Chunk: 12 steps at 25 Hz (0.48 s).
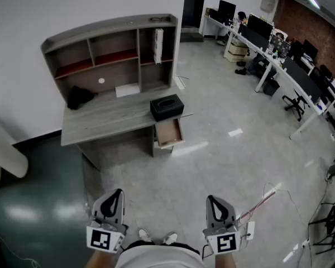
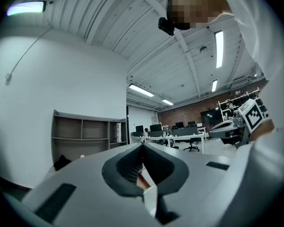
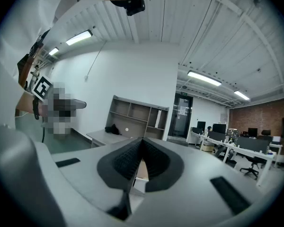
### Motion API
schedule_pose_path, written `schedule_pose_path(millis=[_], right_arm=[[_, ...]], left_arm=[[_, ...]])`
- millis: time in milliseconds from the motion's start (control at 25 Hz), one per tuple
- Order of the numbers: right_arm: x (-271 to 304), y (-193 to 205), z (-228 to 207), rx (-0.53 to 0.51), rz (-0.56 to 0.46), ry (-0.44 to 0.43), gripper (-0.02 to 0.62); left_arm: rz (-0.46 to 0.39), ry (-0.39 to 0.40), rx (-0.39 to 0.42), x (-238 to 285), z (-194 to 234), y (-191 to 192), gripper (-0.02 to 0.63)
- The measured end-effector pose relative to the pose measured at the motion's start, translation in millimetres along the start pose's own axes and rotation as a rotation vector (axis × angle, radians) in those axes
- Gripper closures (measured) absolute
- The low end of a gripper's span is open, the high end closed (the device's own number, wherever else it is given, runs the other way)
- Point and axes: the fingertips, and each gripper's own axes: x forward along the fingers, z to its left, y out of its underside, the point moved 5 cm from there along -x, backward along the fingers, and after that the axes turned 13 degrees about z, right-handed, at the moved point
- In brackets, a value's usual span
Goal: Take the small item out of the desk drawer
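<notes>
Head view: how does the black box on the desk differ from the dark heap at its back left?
The black box is straight-edged with an oval opening on top; the dark heap is soft and slumped. The box sits at the right front of the desk, above the open drawer; the heap lies back left, by the hutch. Both are black and rest on the desk.
</notes>
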Motion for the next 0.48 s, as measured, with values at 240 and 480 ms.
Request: schedule_pose_path(millis=[240, 480], right_arm=[[-13, 9, -8, 0.019, -0.009, -0.015, 0.574], [-13, 37, -21, 0.063, -0.001, -0.079, 0.572]], left_arm=[[-0.007, -0.011, 0.01, -6, -19, -1, 0.589], [0.013, -0.038, 0.014, -9, -40, 7, 0.589]])
